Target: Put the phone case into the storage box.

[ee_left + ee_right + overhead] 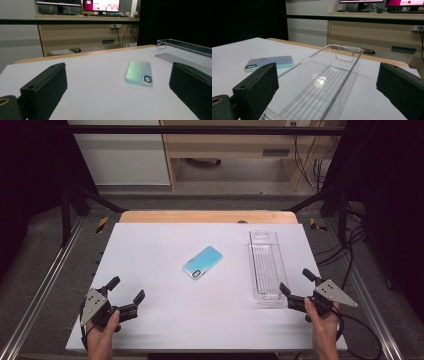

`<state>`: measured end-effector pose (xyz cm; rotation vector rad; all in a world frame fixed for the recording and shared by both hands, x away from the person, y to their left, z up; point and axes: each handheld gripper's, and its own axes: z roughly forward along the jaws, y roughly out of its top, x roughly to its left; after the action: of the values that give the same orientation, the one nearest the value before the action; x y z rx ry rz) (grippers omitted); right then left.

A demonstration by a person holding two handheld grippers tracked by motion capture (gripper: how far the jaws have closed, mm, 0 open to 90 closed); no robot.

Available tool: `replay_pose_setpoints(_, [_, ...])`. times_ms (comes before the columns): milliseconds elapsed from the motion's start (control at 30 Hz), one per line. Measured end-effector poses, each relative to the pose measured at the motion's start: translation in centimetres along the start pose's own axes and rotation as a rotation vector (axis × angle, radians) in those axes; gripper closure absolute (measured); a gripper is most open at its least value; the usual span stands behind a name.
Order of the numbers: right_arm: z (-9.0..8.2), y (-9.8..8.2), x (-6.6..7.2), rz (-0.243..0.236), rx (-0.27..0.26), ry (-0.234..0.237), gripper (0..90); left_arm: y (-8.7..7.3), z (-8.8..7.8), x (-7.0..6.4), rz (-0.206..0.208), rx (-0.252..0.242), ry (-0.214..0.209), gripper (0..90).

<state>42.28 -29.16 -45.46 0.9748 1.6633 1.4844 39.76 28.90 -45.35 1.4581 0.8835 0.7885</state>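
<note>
A light blue phone case lies flat near the middle of the white table top, camera cutout toward the near left. A long clear plastic tray lies to its right, pointing away from me. My left gripper rests at the near left, open and empty; in its own view the phone case lies ahead between the jaws, well beyond them. My right gripper sits open at the tray's near end; in its view the clear tray stretches ahead between the jaws, untouched, with the phone case at the left.
The white top lies on a wooden table whose far edge shows behind it. Metal frame rails run along both sides, with cables at the right. Beyond the table stand a wooden desk and monitors.
</note>
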Motion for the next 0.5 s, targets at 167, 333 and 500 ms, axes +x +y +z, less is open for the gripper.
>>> replay_pose_setpoints(167, [-0.6, -0.1, 0.2, -0.005, 0.003, -0.010, 3.9, 0.1, 0.2, -0.6, -0.013, 0.029, -0.006, 1.2])
replay_pose_setpoints(333, [-0.7, -0.3, 0.1, -0.003, 0.006, -0.018, 3.1, 0.1, 0.4, -1.5, -0.012, 0.042, -0.015, 1.3])
replay_pose_setpoints(500, [-1.1, -0.2, 0.0, 0.004, -0.004, -0.023, 3.0, 0.3, 1.0, -2.0, -0.022, 0.066, 0.000, 2.2])
